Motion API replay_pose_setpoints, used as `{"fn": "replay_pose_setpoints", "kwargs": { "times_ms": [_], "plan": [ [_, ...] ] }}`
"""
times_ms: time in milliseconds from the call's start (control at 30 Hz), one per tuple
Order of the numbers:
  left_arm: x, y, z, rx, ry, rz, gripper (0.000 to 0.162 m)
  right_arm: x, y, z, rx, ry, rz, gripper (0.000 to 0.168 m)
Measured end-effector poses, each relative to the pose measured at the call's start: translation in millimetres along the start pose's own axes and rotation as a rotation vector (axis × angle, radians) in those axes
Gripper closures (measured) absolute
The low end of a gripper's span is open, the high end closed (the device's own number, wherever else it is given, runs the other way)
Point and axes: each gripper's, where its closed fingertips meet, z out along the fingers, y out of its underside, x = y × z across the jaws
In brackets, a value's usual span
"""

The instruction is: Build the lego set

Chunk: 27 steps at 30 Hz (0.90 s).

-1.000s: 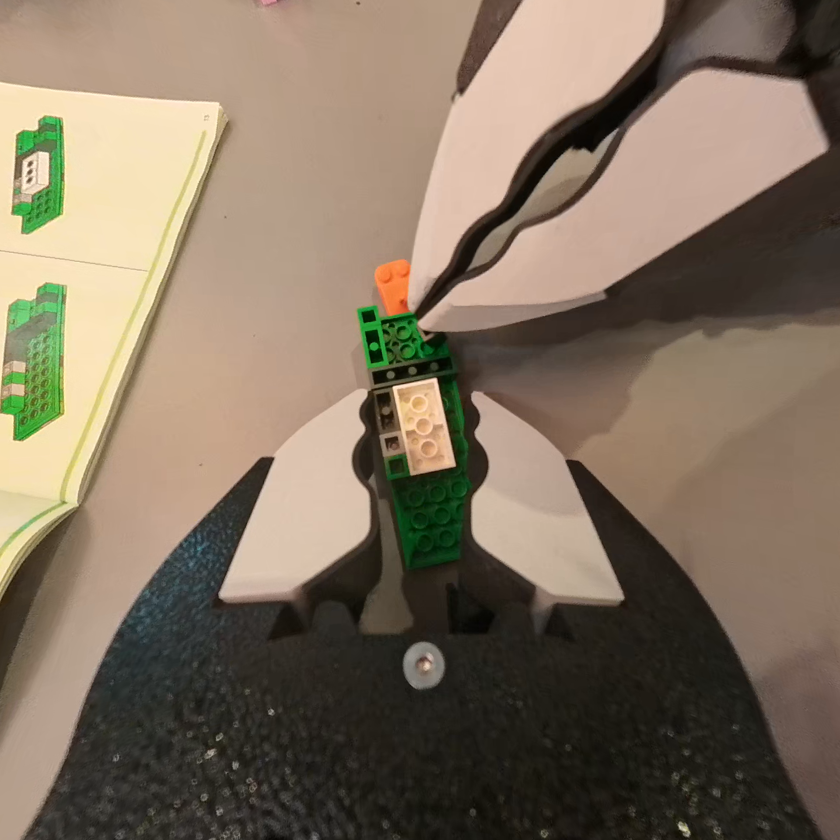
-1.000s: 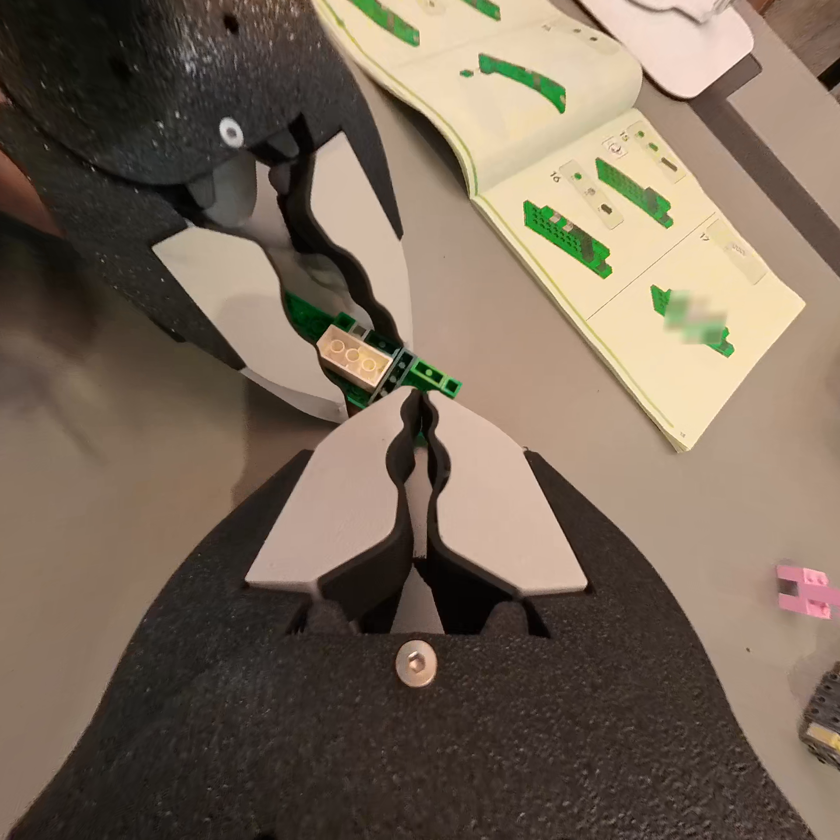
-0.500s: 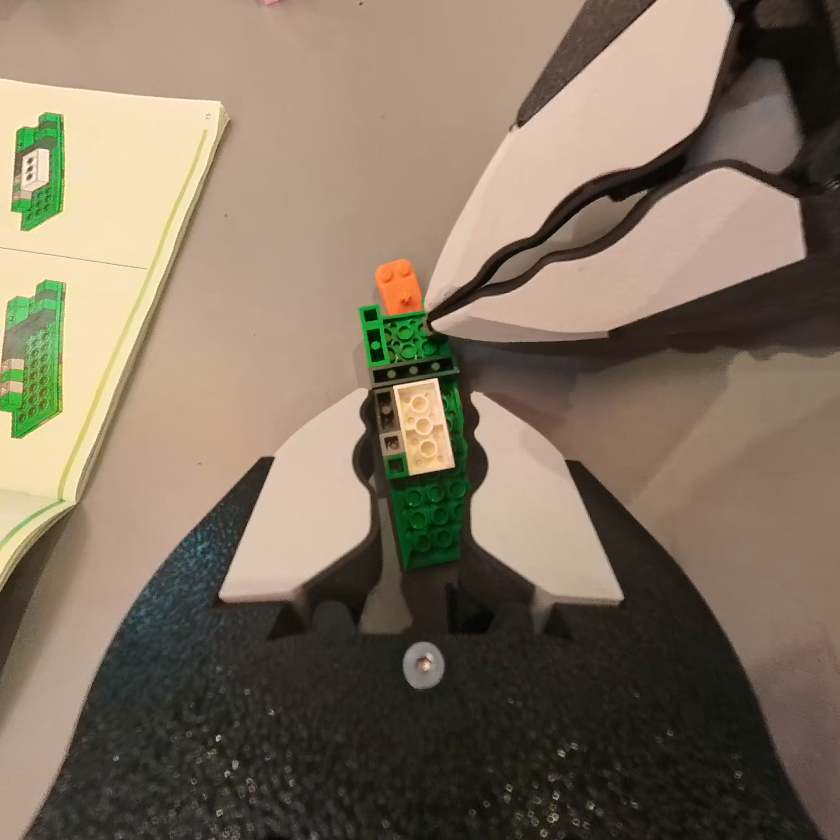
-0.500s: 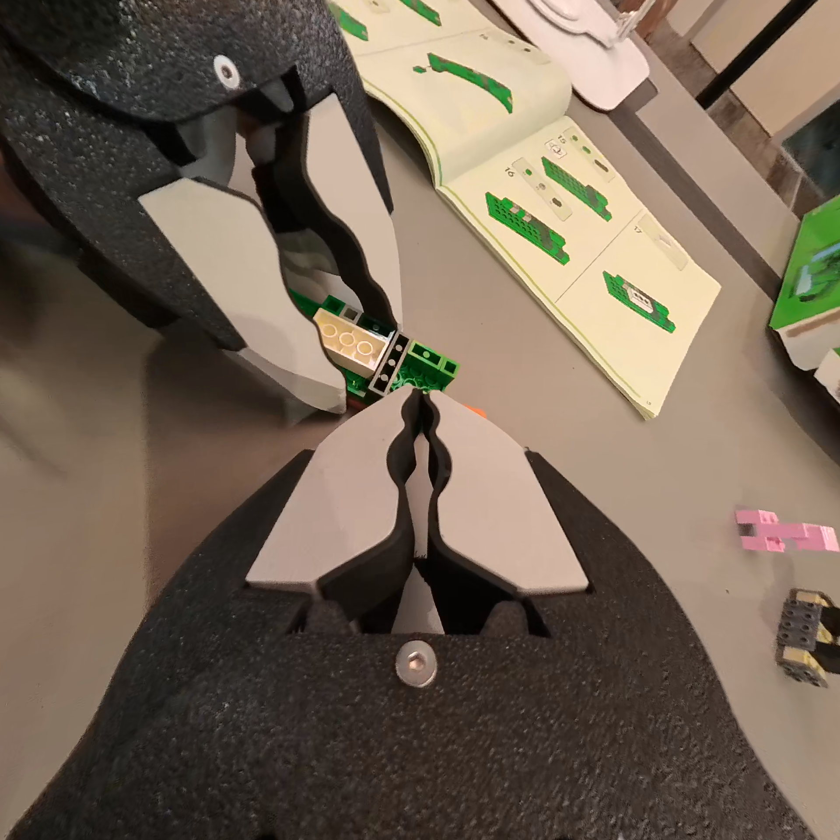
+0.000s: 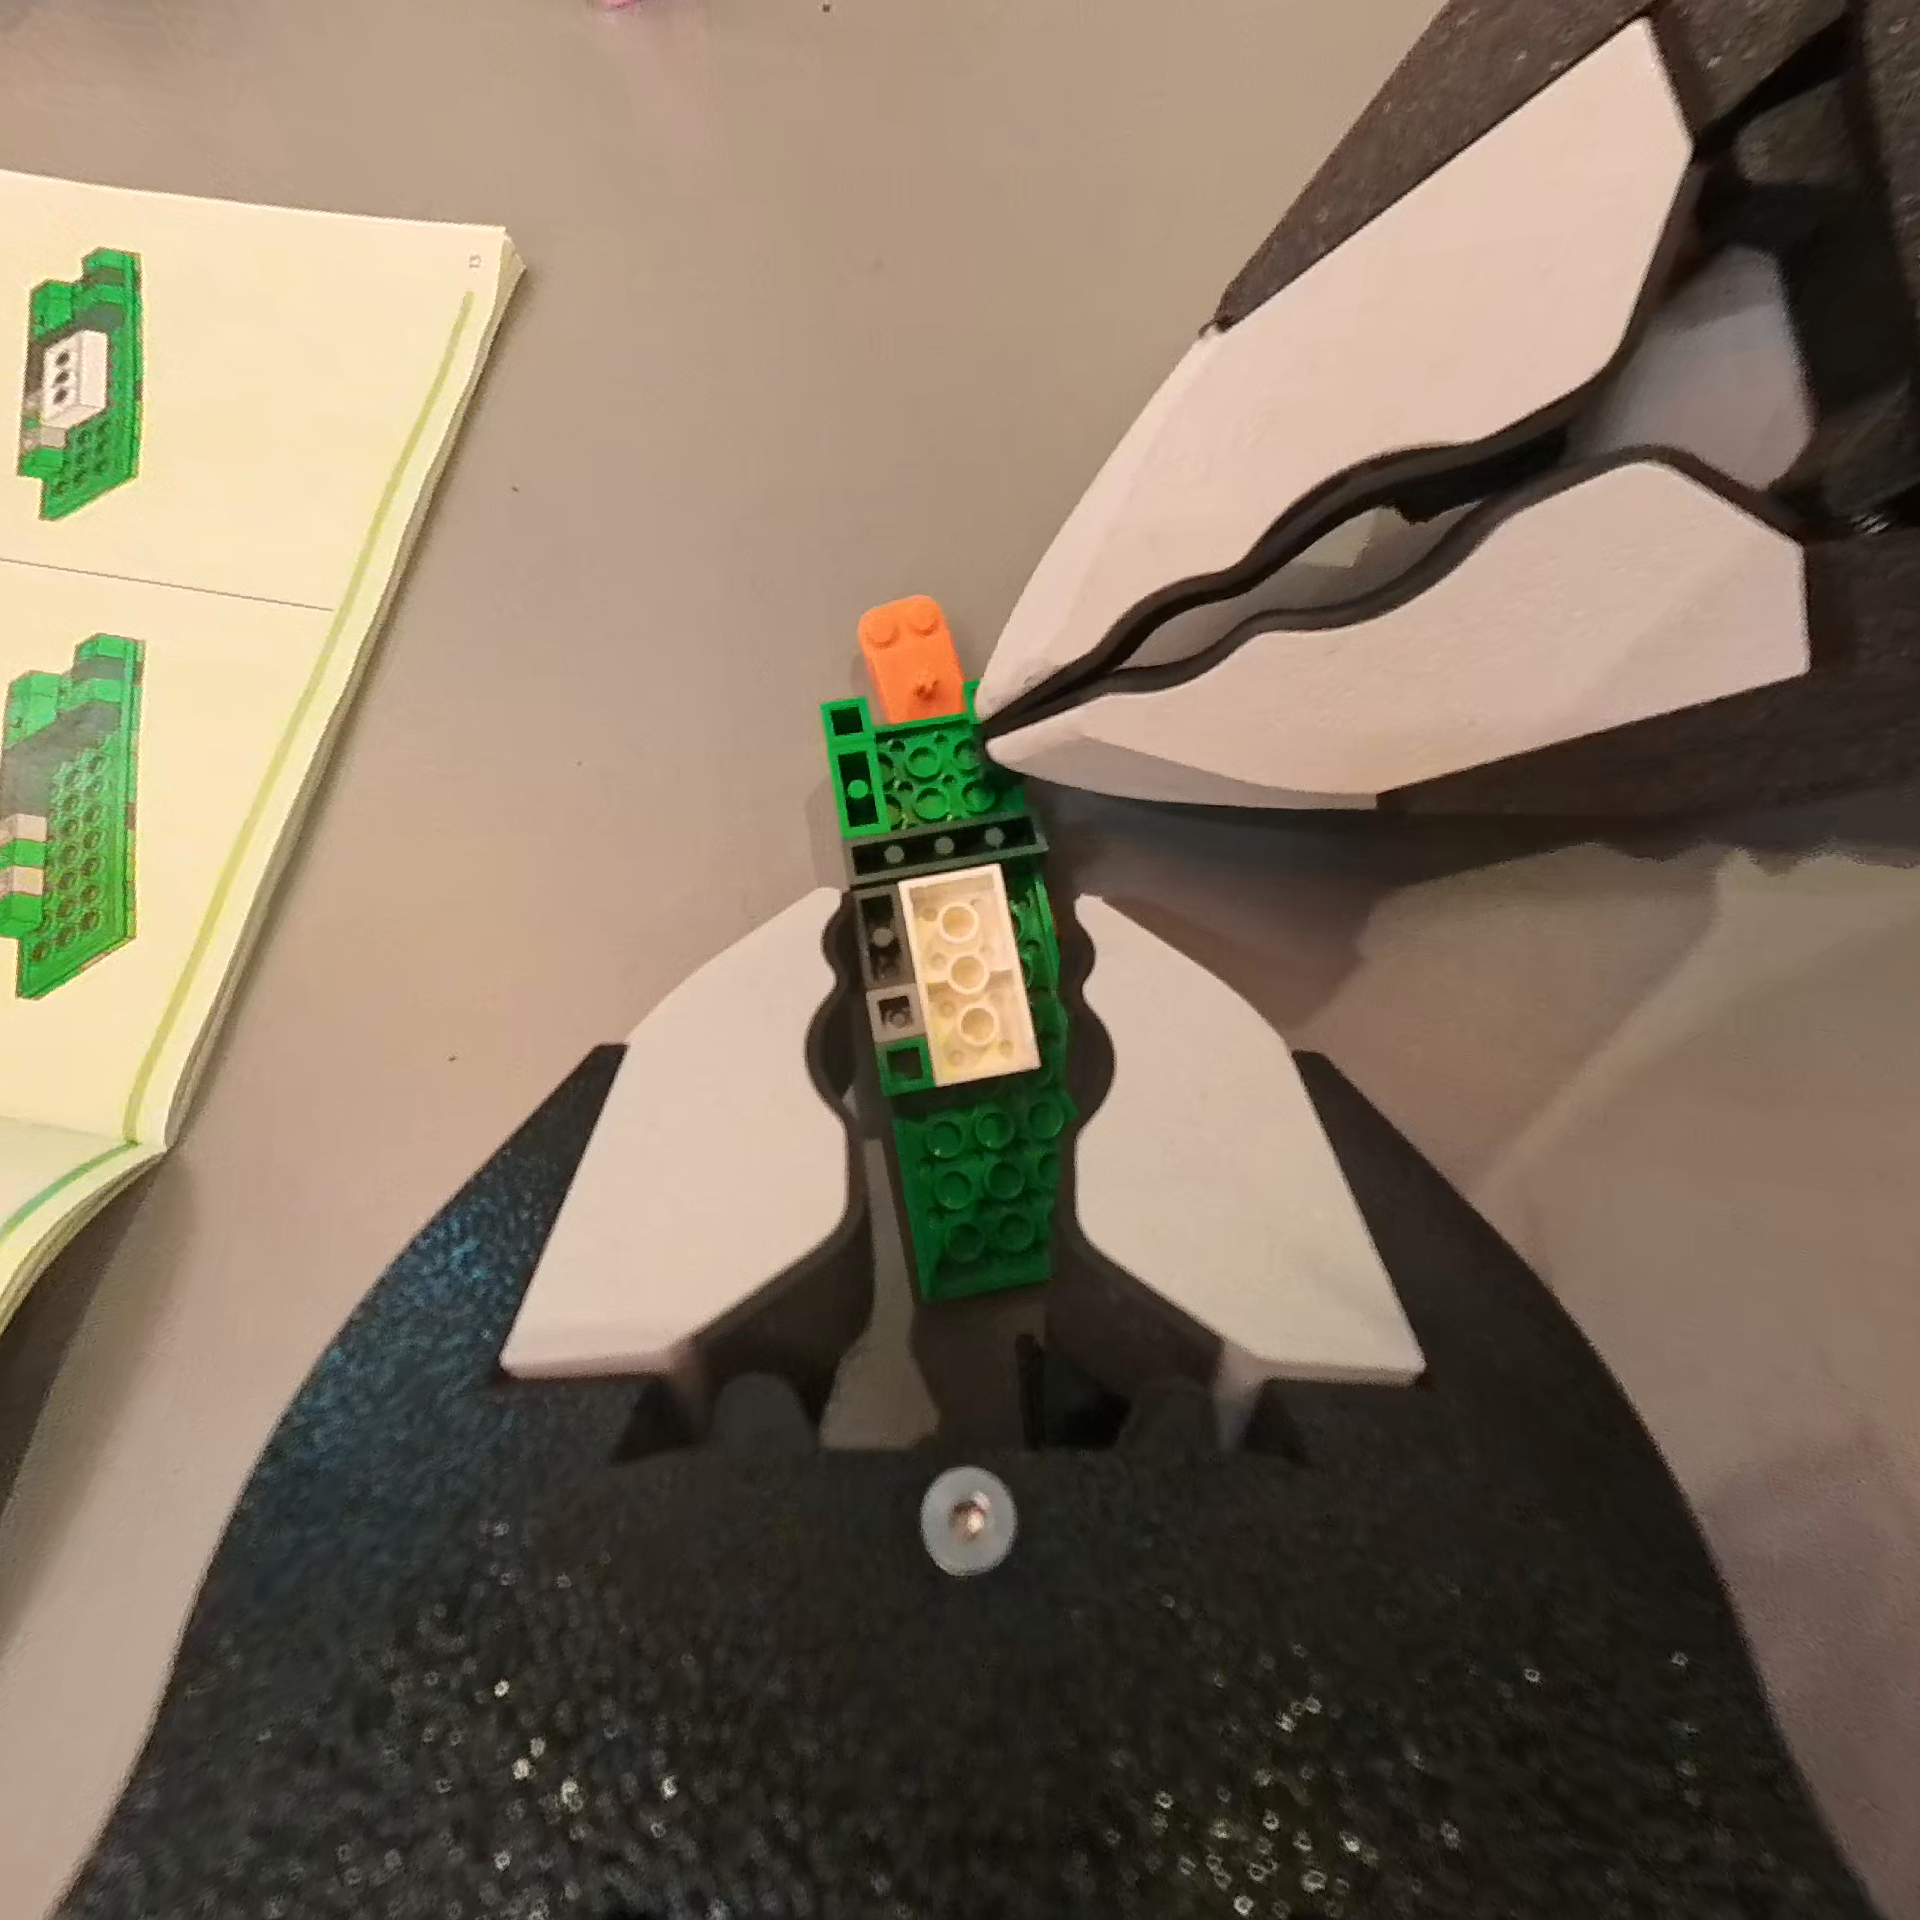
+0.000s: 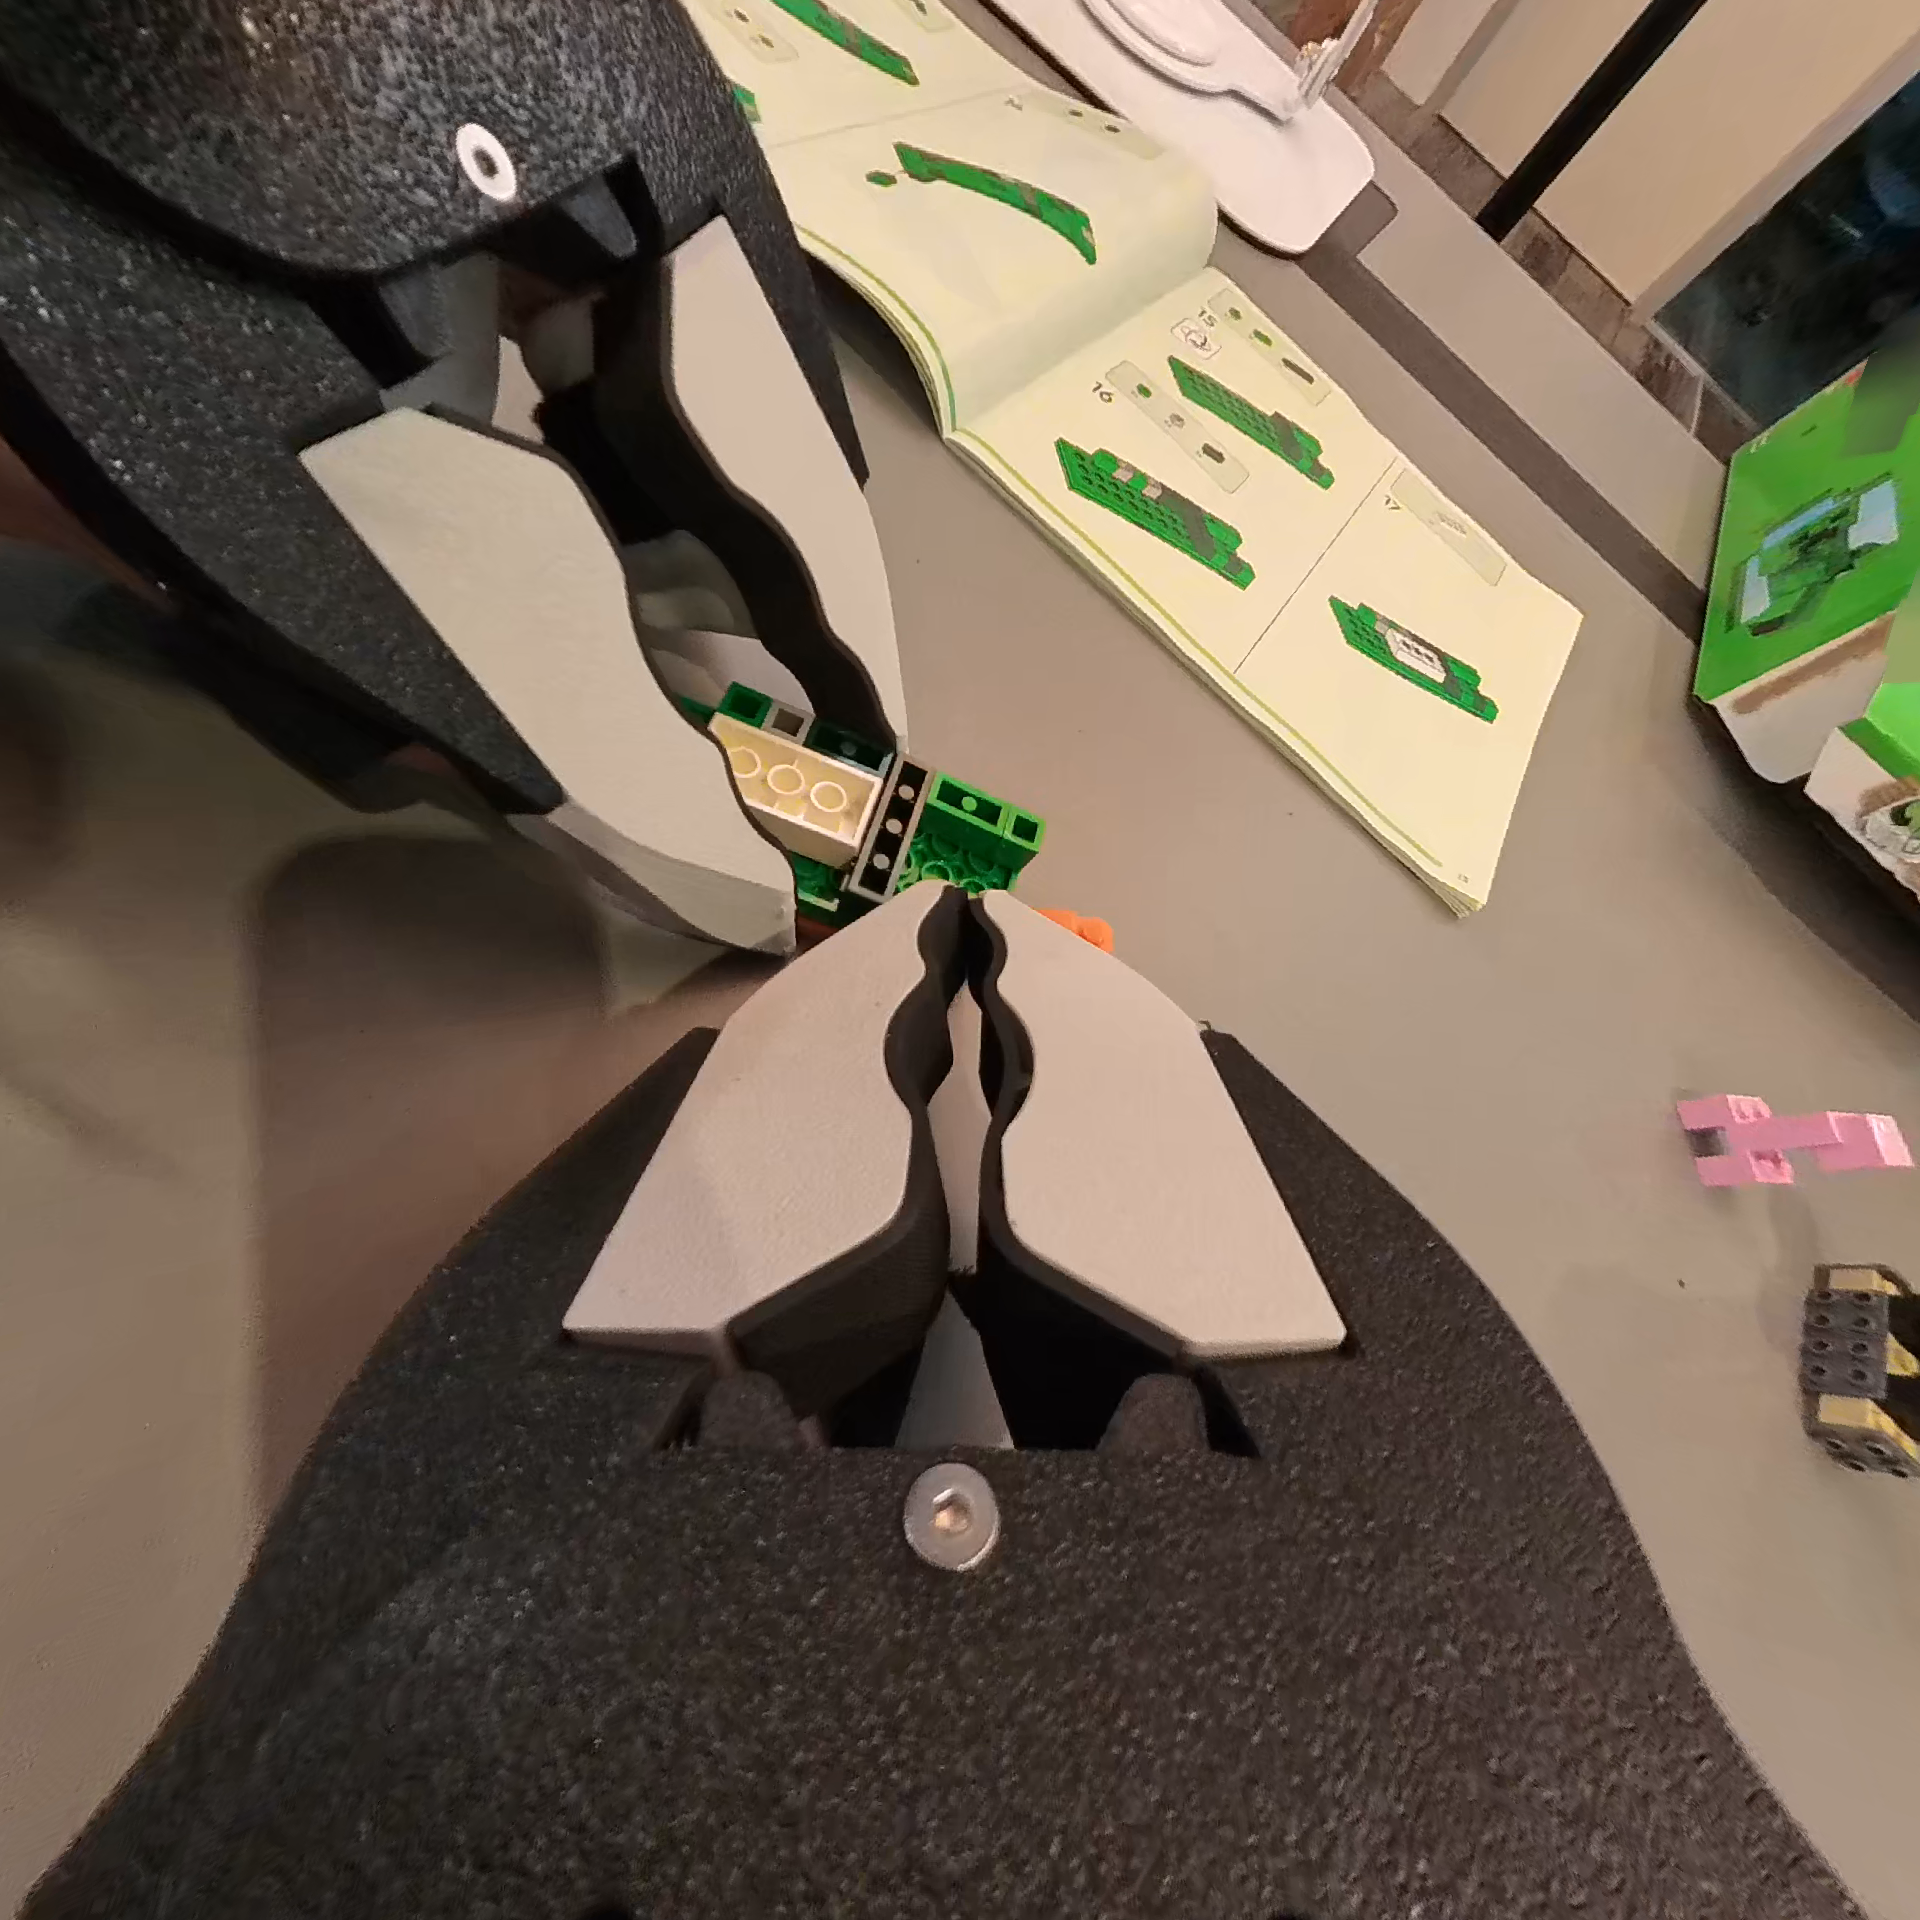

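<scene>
The left hand-held gripper (image 5: pixel 961 997) is clamped on the long green studded plastic brick assembly (image 5: pixel 961 1039), long axis running straight ahead over the grey table (image 5: pixel 675 468), while the right hand-held gripper (image 6: pixel 961 906), fingers together, touches its far end.

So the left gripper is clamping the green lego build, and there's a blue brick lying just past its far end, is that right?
Not quite: the brick lying just past the far end of the green lego build is orange, not blue, as the left wrist view shows. The rest holds: the left gripper is clamped on the build.
</scene>
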Motion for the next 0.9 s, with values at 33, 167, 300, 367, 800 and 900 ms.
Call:
{"fn": "replay_pose_setpoints", "kwargs": {
  "times_ms": [33, 167, 300, 367, 800, 900],
  "plan": [
    [0.1, 0.1, 0.0, 0.000, 0.000, 0.000, 0.125, 0.2, 0.1, 0.3, -0.002, -0.002, 0.007, 0.168],
    [0.1, 0.0, 0.0, 0.000, 0.001, -0.002, 0.125, 0.6, 0.8, 0.2, 0.005, 0.000, 0.034, 0.168],
    [0.2, 0.0, 0.0, 0.000, 0.001, -0.004, 0.125, 0.6, 0.9, 0.2, 0.012, 0.013, 0.029, 0.168],
    [0.3, 0.0, -0.1, 0.000, 0.002, -0.005, 0.125, 0.7, 1.1, 0.2, 0.013, 0.018, 0.028, 0.168],
    [0.4, 0.2, -0.1, -0.002, -0.005, 0.002, 0.125, 4.3, -4.1, -4.6, 0.064, 0.043, 0.055, 0.168],
    [0.3, 0.2, -0.1, -0.002, -0.005, 0.003, 0.125, 13.0, -8.1, -11.1, 0.116, 0.083, 0.103, 0.168]
  ]
}}
